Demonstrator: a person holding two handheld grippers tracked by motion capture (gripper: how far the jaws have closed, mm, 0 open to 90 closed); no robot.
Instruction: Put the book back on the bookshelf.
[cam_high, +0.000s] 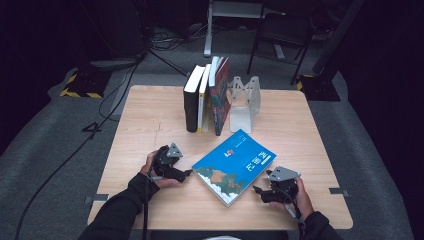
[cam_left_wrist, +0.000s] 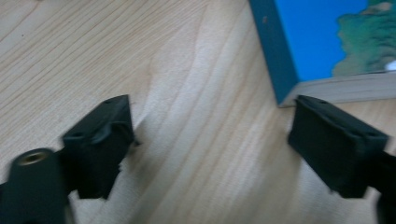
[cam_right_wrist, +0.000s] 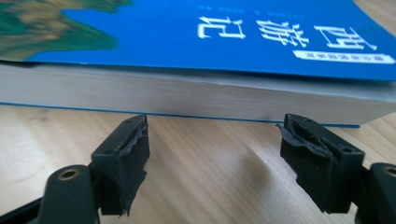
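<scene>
Black tongs, grey three-cornered plates, trailing cables, dark sleeves

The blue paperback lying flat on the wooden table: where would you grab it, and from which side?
Probably by its page edge. The blue paperback book lies flat on the wooden table, so only its thin sides offer a grip. The right gripper, jaws open, already faces the long page edge; one jaw would have to slip under the cover. The left gripper, also open, sits at a near corner.
</scene>
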